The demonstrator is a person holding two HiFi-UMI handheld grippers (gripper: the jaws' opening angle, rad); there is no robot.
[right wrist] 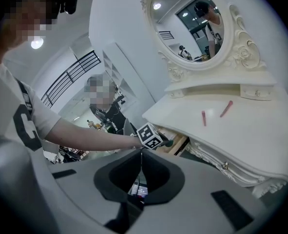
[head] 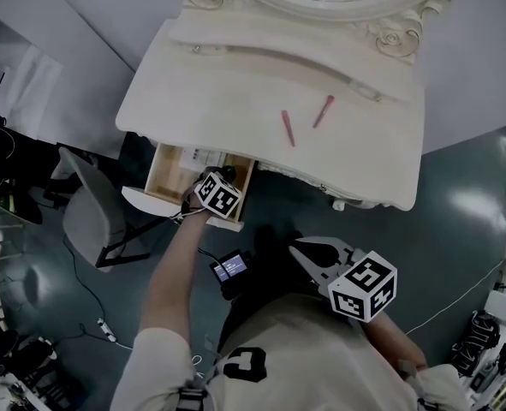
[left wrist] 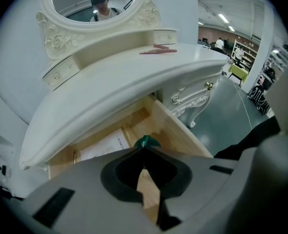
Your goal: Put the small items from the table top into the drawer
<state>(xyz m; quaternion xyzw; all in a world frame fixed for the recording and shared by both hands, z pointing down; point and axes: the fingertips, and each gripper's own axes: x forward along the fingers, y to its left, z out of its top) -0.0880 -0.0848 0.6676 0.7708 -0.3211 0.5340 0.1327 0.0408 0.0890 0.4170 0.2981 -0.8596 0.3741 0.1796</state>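
Two pink sticks (head: 287, 128) (head: 324, 111) lie on the white dressing table's top (head: 235, 84). Below its left front edge a wooden drawer (head: 169, 176) stands pulled out. My left gripper (head: 225, 176) hangs over the drawer's right part, pointing steeply down. In the left gripper view its tips (left wrist: 144, 145) are shut on a small green item (left wrist: 146, 141) above the drawer's floor (left wrist: 148, 126). My right gripper (head: 308, 255) is held back from the table, over the floor. Its jaws (right wrist: 142, 150) are shut with nothing in them. The pink sticks (right wrist: 203, 118) (right wrist: 226, 108) also show in the right gripper view.
A printed sheet (left wrist: 105, 147) lies in the drawer's back left. An oval mirror (right wrist: 190, 26) rises behind the table top. A grey chair (head: 90, 217) stands left of the drawer, with cables on the floor. A small device with a lit screen (head: 231, 268) hangs at the person's waist.
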